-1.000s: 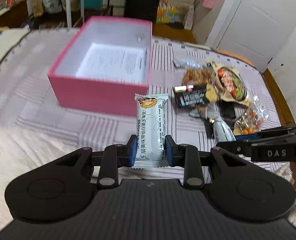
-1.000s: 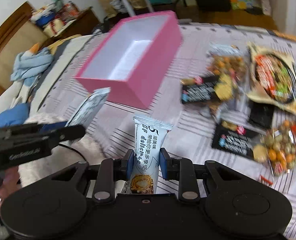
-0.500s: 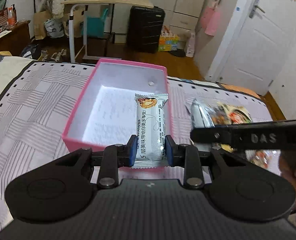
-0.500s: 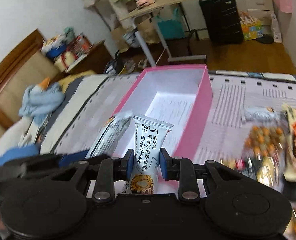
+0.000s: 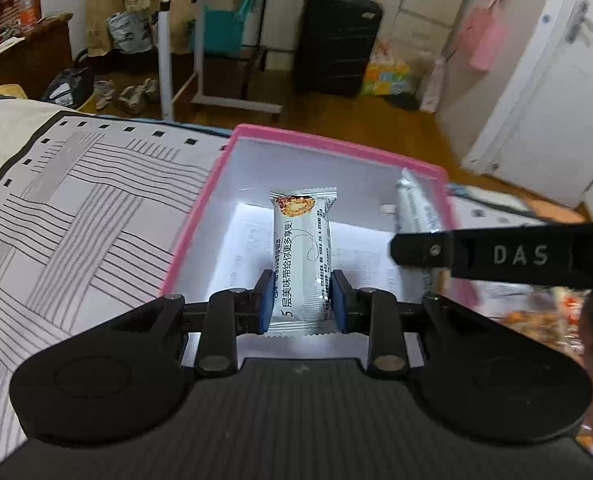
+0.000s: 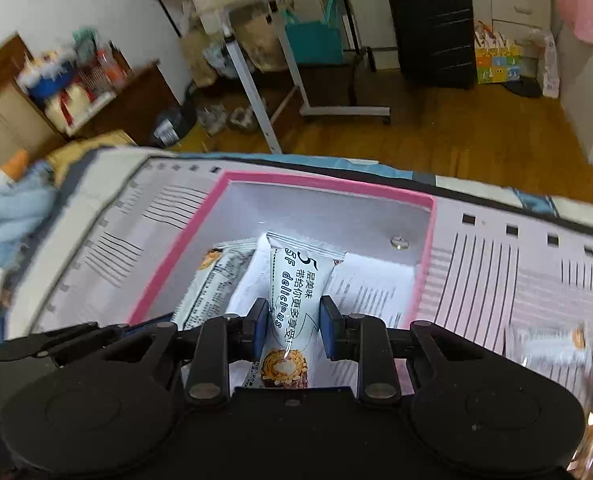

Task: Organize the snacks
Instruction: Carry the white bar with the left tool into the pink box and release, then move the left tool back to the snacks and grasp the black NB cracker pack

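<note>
A pink box (image 5: 200, 216) with a white inside lies open on the striped bedspread (image 5: 76, 208). My left gripper (image 5: 301, 302) is shut on a silver wafer bar (image 5: 302, 252) and holds it over the inside of the box. My right gripper (image 6: 292, 326) is shut on a second silver wafer bar (image 6: 298, 280), also over the box (image 6: 424, 264). In the right wrist view the left gripper's bar (image 6: 212, 284) shows at the left. In the left wrist view the right gripper's arm (image 5: 496, 256) crosses at the right, with its bar (image 5: 416, 208) by the box's right wall.
More snack packets (image 5: 536, 308) lie on the bed to the right of the box, blurred (image 6: 552, 344). Beyond the bed's far edge stand a rolling table (image 5: 216, 36), a black suitcase (image 5: 336, 40) and a white door (image 5: 556, 92). A small round fastener (image 6: 399, 242) sits on the box's far wall.
Both grippers moved from the bedspread near the snack pile to above the pink box, each still shut on its wafer bar. The box now fills the middle of both views.
</note>
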`<state>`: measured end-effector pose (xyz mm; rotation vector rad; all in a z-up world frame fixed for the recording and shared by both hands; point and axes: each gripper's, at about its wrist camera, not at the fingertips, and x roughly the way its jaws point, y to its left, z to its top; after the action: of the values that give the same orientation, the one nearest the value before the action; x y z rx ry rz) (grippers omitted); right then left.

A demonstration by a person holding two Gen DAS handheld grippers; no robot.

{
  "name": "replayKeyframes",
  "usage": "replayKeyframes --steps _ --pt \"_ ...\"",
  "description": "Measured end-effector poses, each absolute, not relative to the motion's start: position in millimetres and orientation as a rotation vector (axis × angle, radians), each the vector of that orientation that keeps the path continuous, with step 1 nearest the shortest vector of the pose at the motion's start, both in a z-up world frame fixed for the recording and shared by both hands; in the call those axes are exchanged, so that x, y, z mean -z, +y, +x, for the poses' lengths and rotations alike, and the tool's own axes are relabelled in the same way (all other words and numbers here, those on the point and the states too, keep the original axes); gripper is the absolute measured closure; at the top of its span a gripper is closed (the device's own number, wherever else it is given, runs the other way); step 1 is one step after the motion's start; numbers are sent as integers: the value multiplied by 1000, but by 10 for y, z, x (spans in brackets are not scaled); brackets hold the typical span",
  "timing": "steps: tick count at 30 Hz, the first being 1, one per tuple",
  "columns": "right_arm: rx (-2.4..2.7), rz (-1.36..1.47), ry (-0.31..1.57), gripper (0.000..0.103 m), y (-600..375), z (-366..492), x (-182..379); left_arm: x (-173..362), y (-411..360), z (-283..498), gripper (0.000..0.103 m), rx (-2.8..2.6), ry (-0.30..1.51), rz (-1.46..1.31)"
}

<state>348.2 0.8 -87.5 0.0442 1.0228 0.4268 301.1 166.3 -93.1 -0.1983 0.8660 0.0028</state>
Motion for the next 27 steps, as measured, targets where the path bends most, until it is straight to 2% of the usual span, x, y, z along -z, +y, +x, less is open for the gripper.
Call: replayKeyframes --steps 7,12,17,19,20,21,23,27 --pt "-395 -98 1081 72 241 3662 1075 1211 1685 3368 75 18 953 -162" --pt "-384 -85 1095 71 227 3718 1125 1320 1630 3543 75 9 981 -149" --pt "-357 -105 1097 67 249 3767 1222 1428 1602 3656 74 13 1020 -181" --pt "-378 -76 1070 64 202 3730 1183 1435 1596 3655 71 26 1028 -195" --pt "-384 -67 1056 61 167 3686 1137 1405 1611 3612 67 37 1009 -215" --pt "-380 -65 1047 59 131 3655 1093 1368 1623 3574 57 40 991 -231" --pt "-374 -55 1024 57 35 3565 965 1280 1623 3495 50 33 970 -223" --pt "-376 -3 992 56 -293 3303 672 1037 1617 3317 46 37 941 -167"
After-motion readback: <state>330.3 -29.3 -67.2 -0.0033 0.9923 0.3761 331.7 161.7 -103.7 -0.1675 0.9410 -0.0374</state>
